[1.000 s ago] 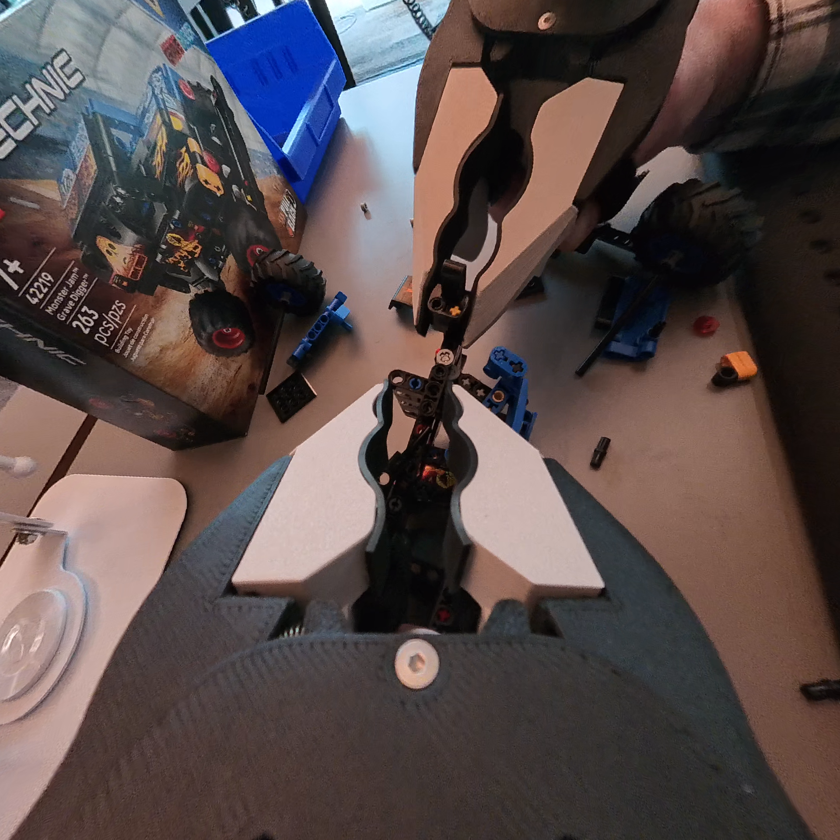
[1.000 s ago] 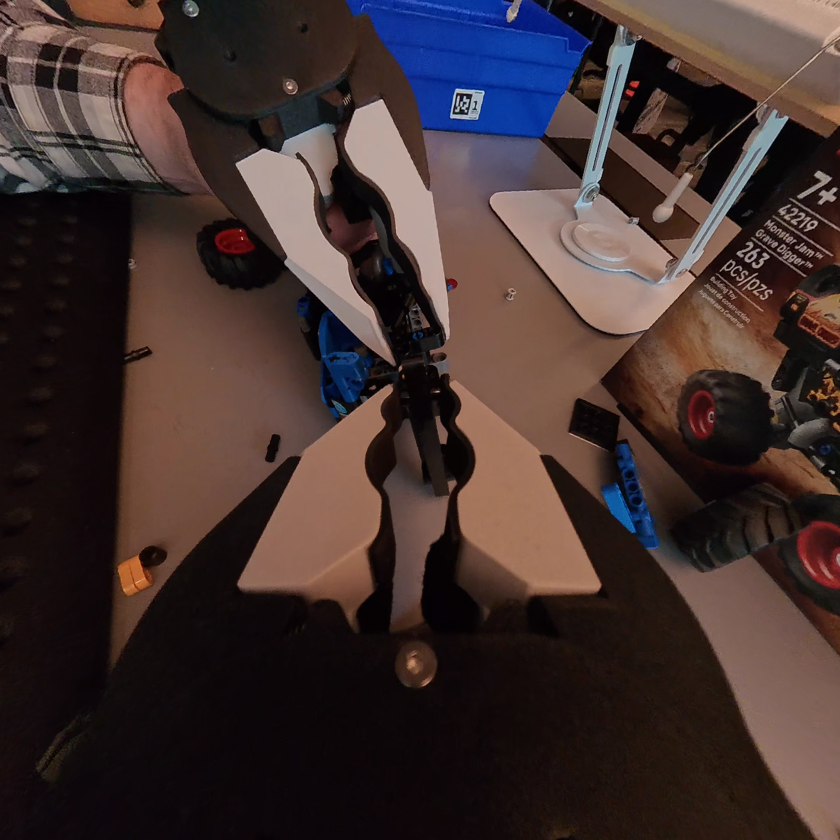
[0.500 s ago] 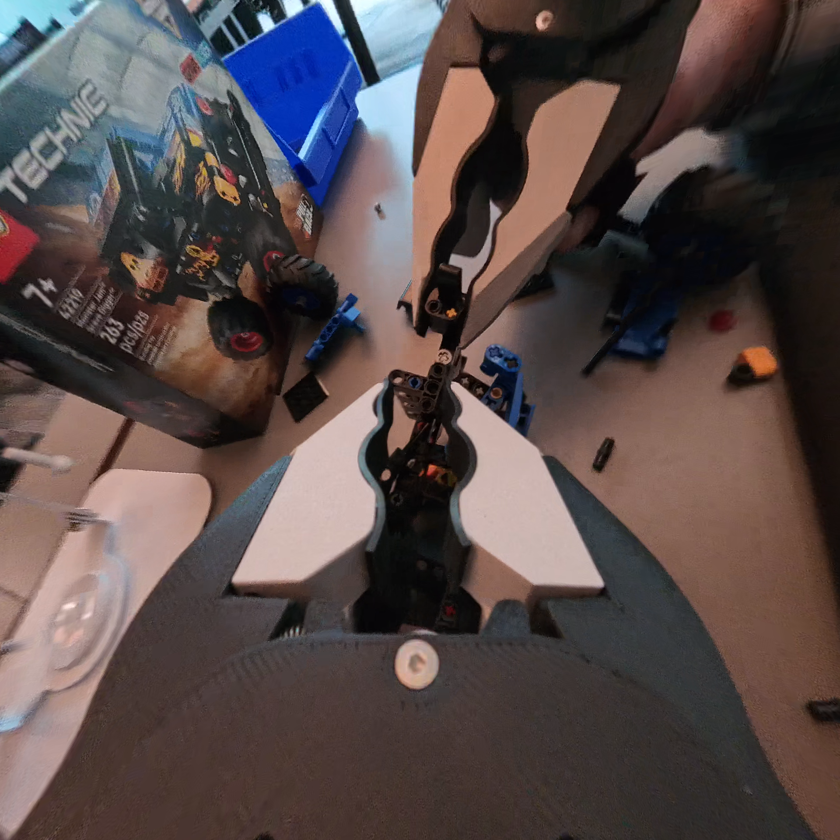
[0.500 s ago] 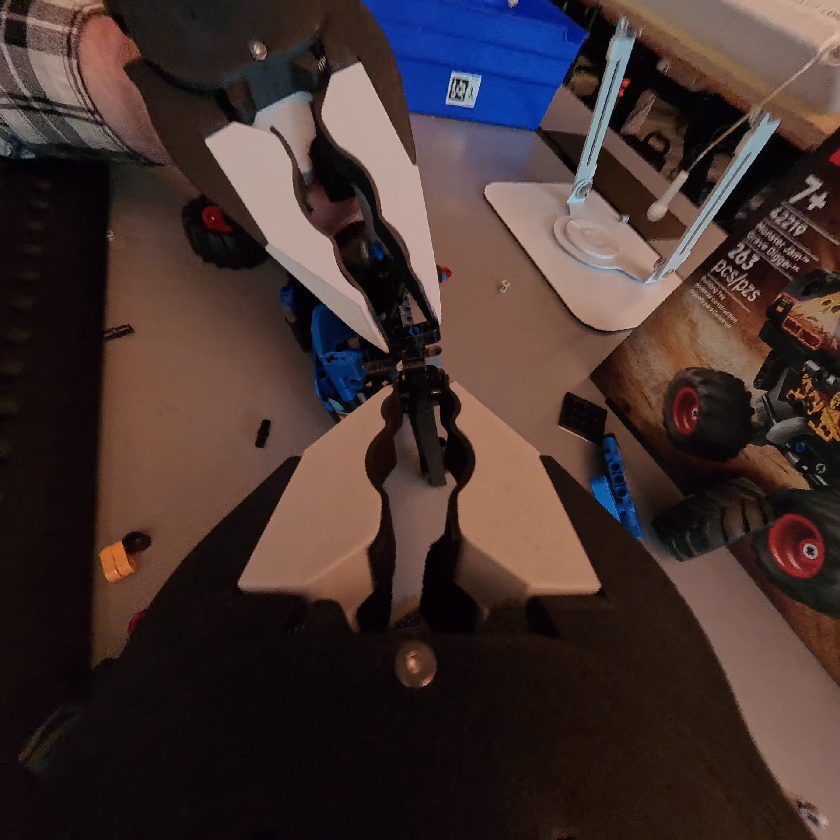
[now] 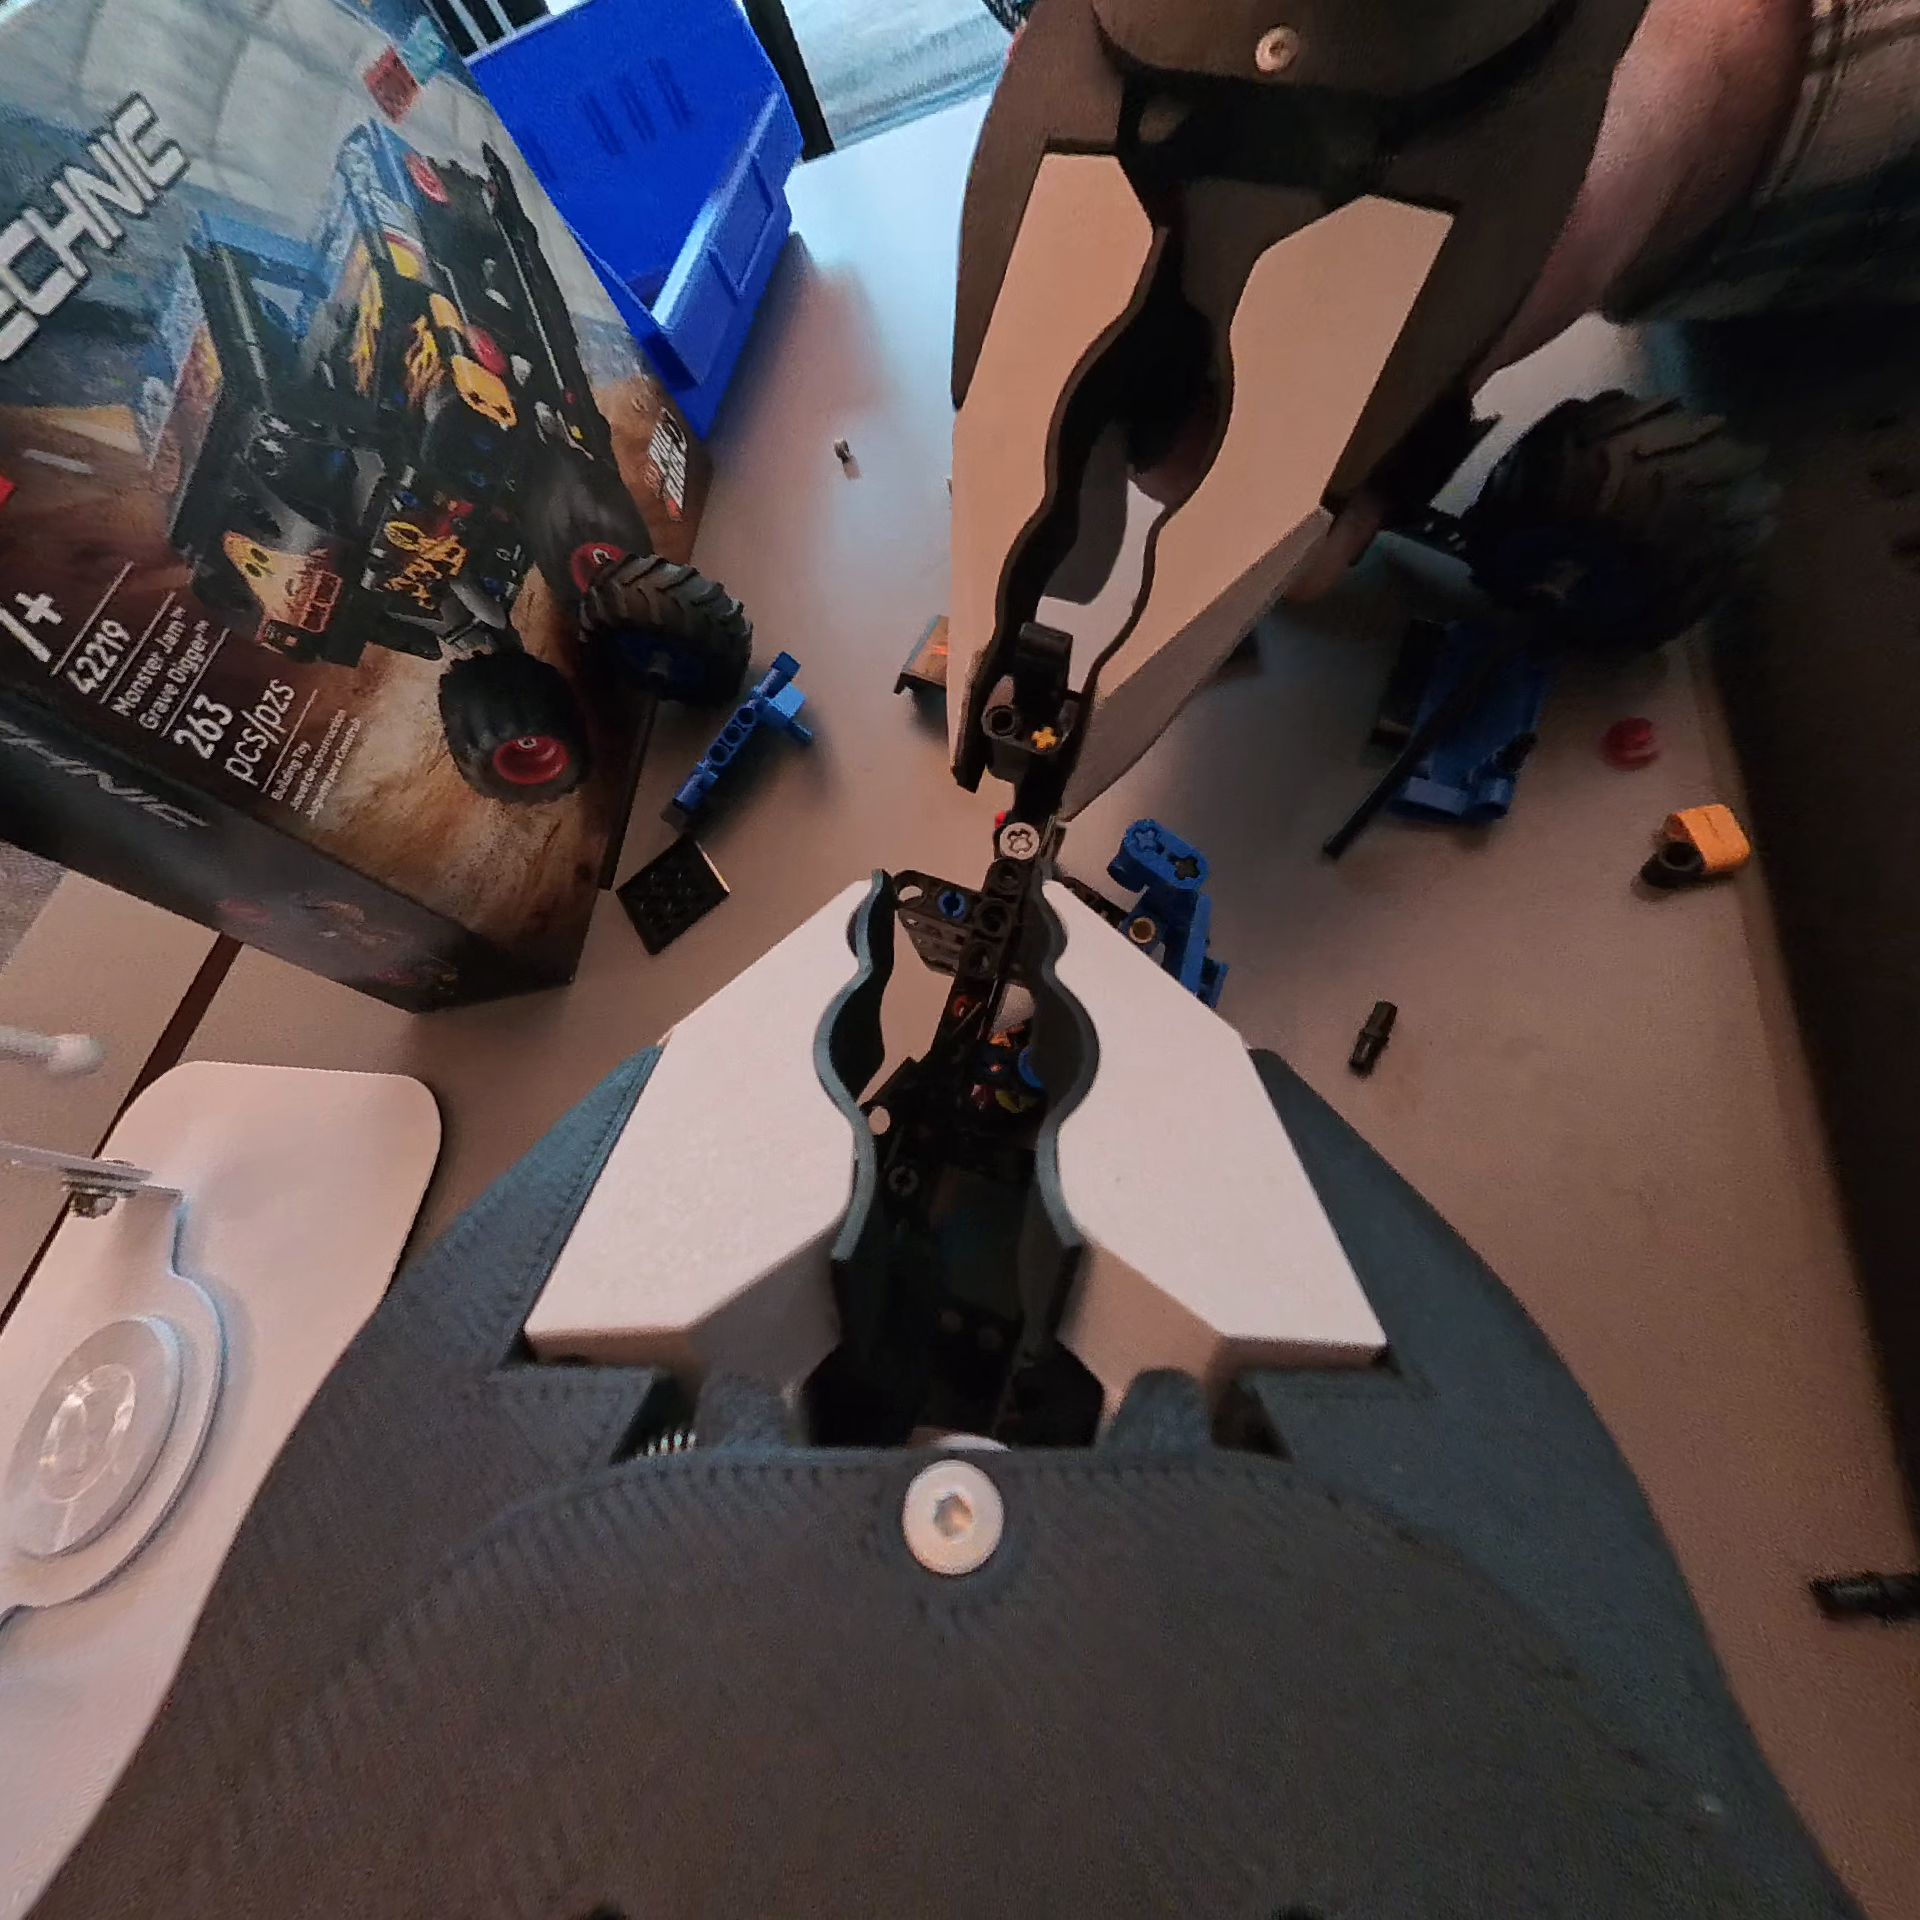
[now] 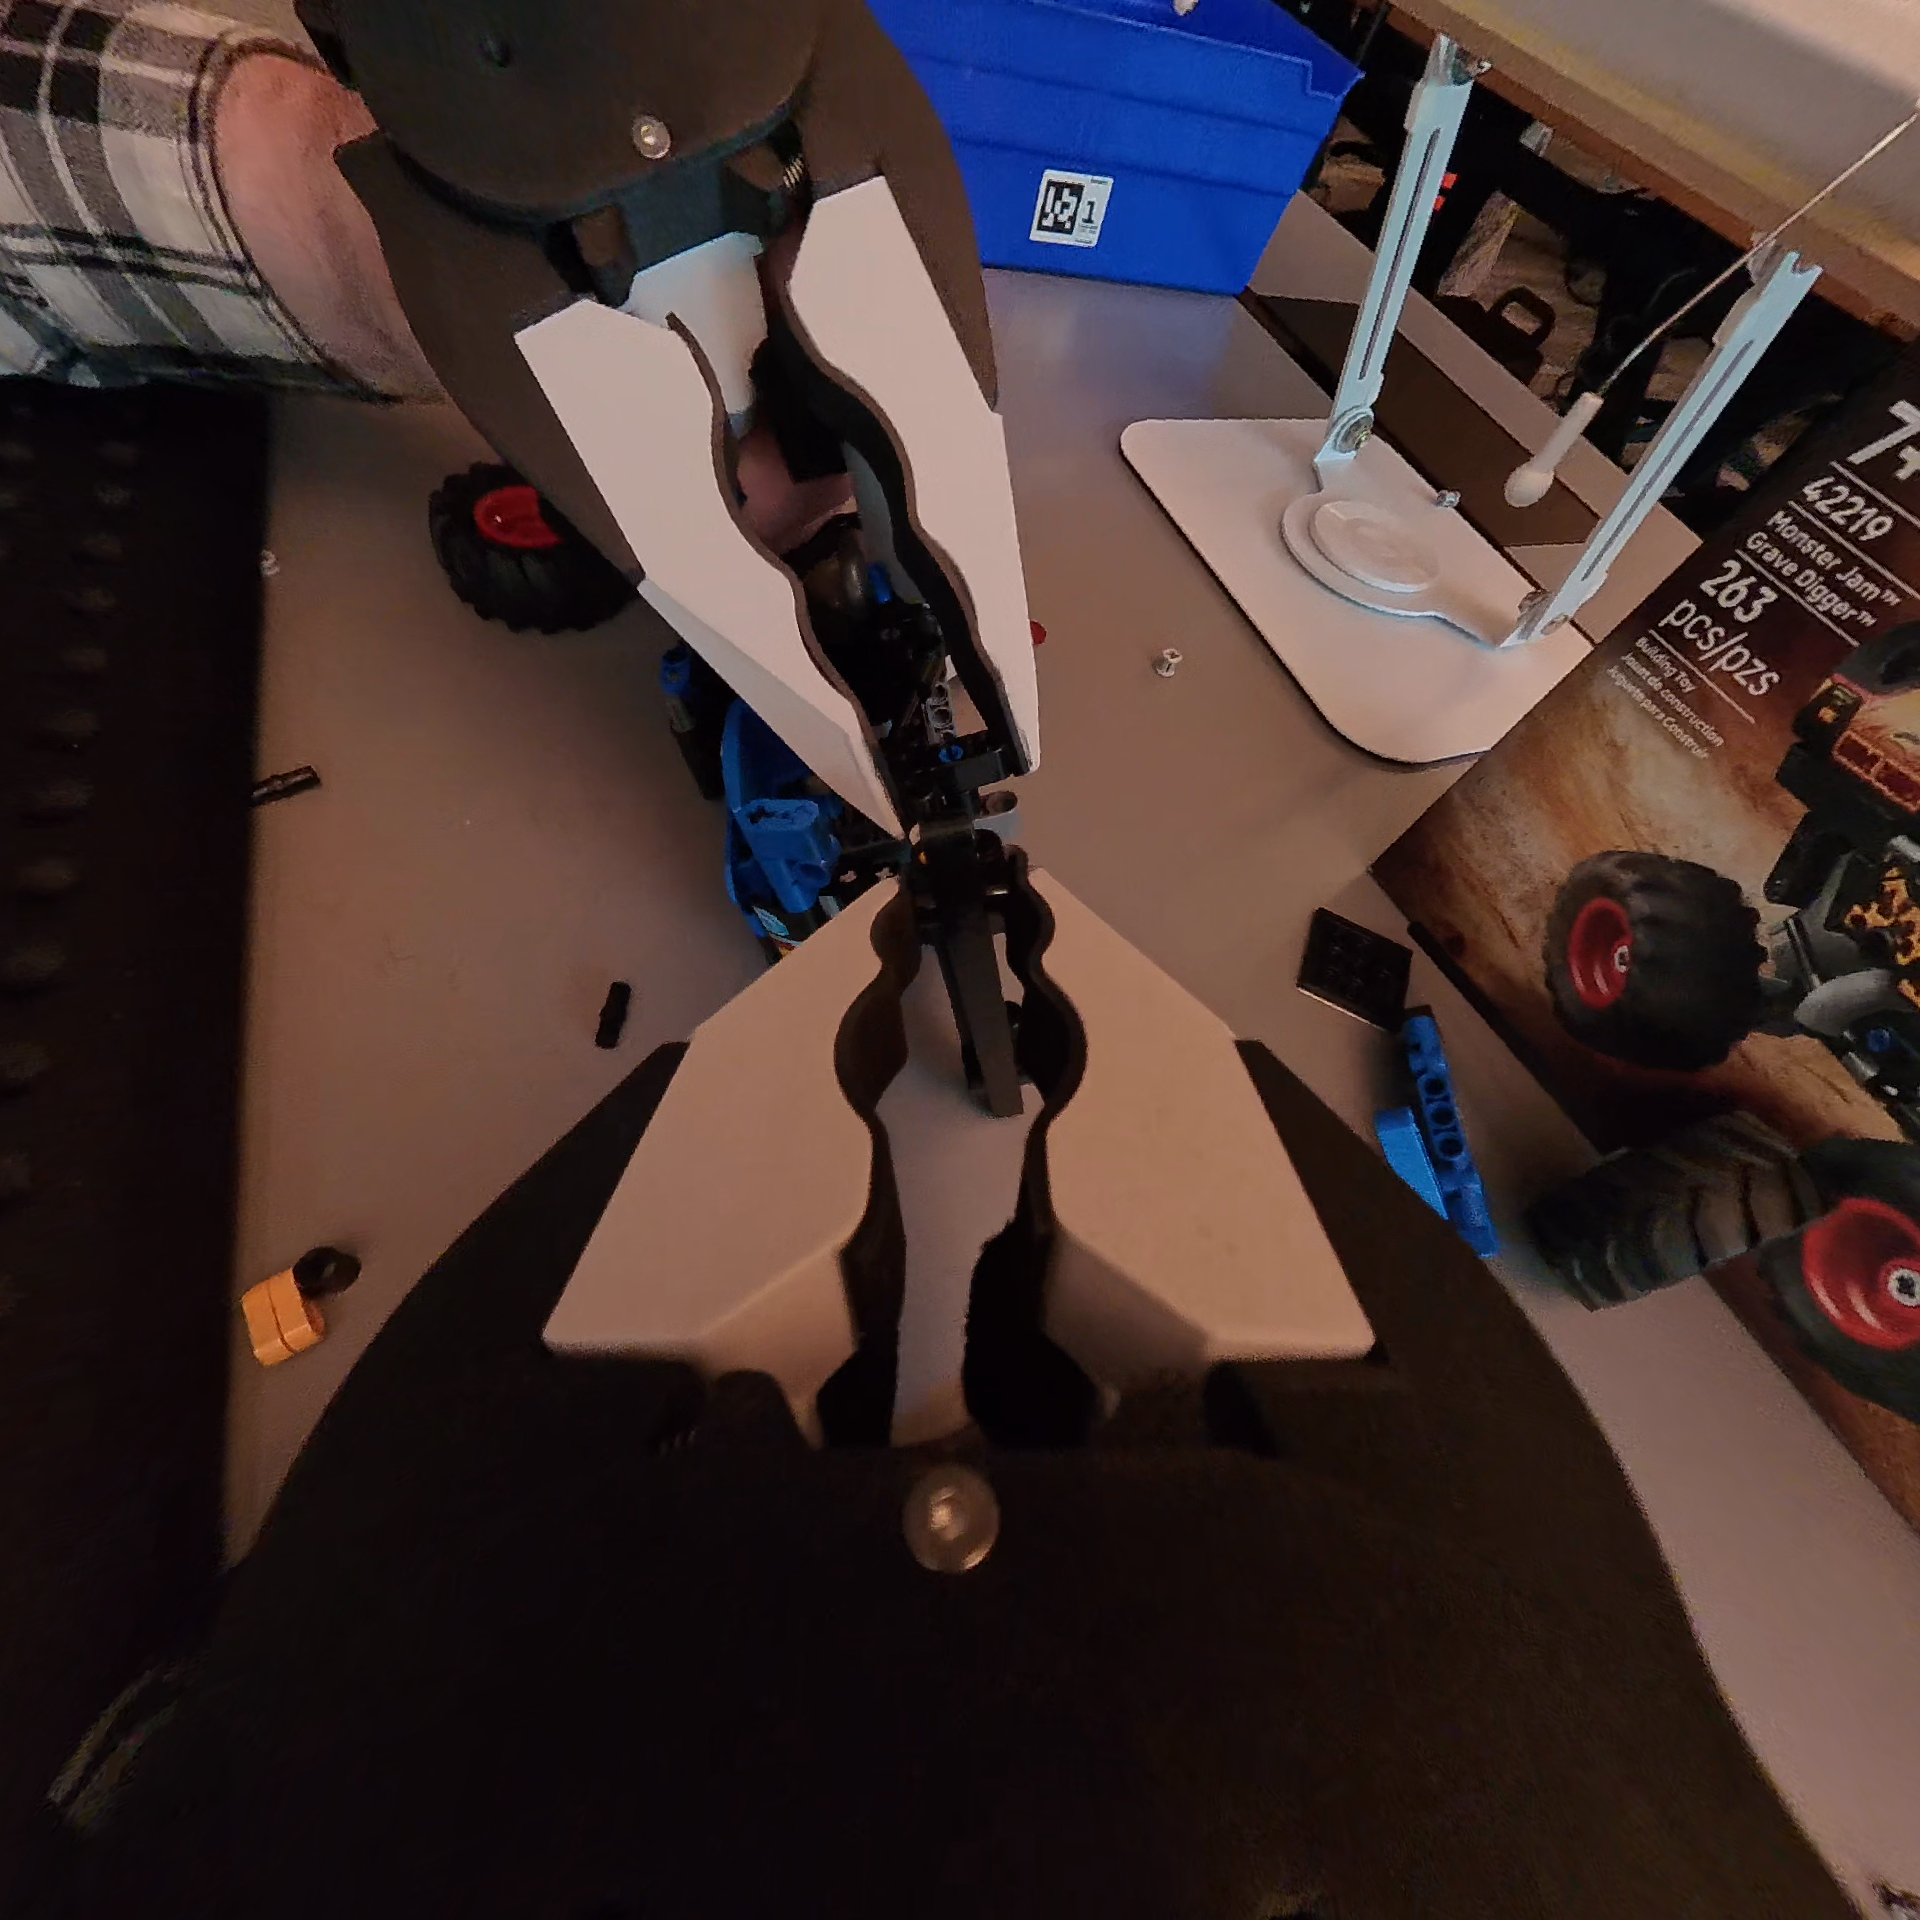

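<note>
- Toy box [image 5: 281, 540]: lies toward the table's left edge in the left wrist view, picture side up; a loose black tyre [image 5: 665, 629] rests against its near corner.
- Blue bin [image 5: 665, 197]: at the far edge of the table [image 5: 1507, 1143], beyond the box.
- White stand base [image 5: 208, 1247]: near-left corner, apart from the work.
- Left gripper [image 5: 961, 935]: fingers pinch a black brick frame [image 5: 961, 1122], which runs back between them and pokes out past the tips. Judged: held level and clear of the tabletop so its end faces the other tool.
- Right gripper [image 5: 1023, 748]: comes in from the far side, tip to tip with the left. Its fingers are pressed on a small black beam [image 5: 1029, 696]; the beam's free end touches the frame's end. Judged: the two are lined up to join.
- Blue brick assembly [image 5: 1169, 904]: on the table just beside the meeting point.
- Orange piece [image 5: 1704, 836]: toward the right edge, well apart.
</note>
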